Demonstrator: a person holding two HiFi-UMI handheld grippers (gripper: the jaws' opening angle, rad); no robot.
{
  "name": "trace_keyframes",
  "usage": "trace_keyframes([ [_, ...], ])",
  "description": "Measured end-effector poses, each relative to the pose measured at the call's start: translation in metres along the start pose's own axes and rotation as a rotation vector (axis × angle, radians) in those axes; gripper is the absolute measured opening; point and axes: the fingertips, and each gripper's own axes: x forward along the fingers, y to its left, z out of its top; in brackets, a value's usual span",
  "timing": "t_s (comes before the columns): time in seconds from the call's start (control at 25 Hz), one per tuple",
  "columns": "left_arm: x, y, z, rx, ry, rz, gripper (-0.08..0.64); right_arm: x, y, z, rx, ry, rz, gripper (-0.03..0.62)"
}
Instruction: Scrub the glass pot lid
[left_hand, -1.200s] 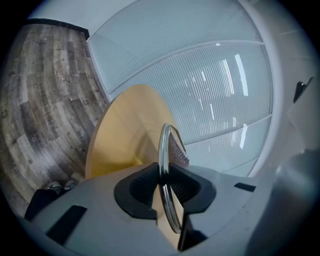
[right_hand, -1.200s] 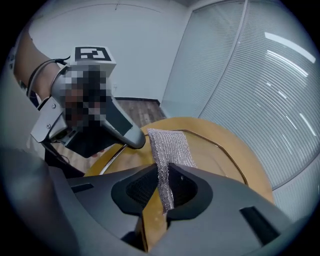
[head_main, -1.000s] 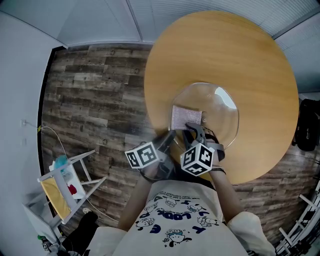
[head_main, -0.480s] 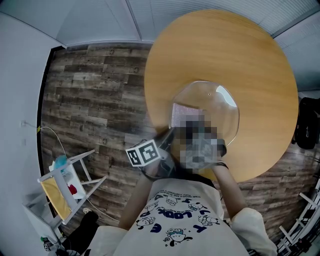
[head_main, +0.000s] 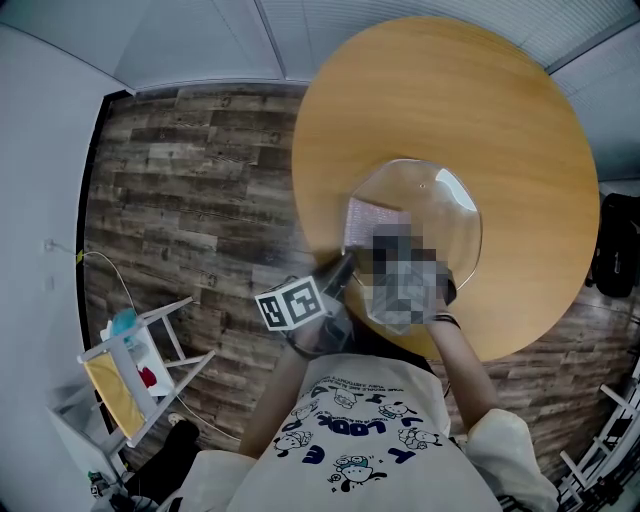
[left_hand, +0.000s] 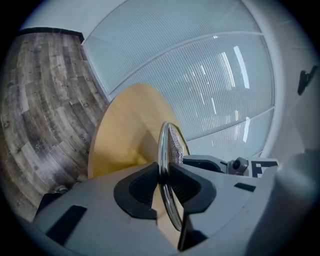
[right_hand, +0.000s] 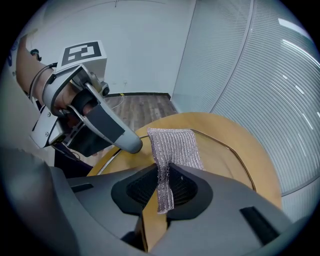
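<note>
Left tongs (left_hand: 161, 175) clenched on the metal rim of the glass pot lid (head_main: 432, 215); the rim runs edge-on between the pads. Right tongs (right_hand: 163, 184) clamped on a silver mesh scrub cloth (right_hand: 174, 144). A short tail pokes back through the pads, and the rest is spread against the lid's glass. From my head view the lid sits over the near half of the round wooden worktop (head_main: 430, 90), cloth on its left part, close to where the left tongs grip. I can't tell whether the lid's far edge rests on the worktop.
</note>
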Motion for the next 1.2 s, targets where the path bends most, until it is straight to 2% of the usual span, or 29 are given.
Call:
trace_keyframes([
  [0.72, 0.0, 0.001, -0.001, 0.011, 0.006, 0.006, 0.078, 0.007, -0.03, -0.008, 0.035, 0.022, -0.069, 0.074],
  [1.2, 0.0, 0.001, -0.001, 0.015, 0.001, 0.012, 0.078, 0.01, -0.049, -0.011, 0.152, 0.024, -0.128, 0.074],
])
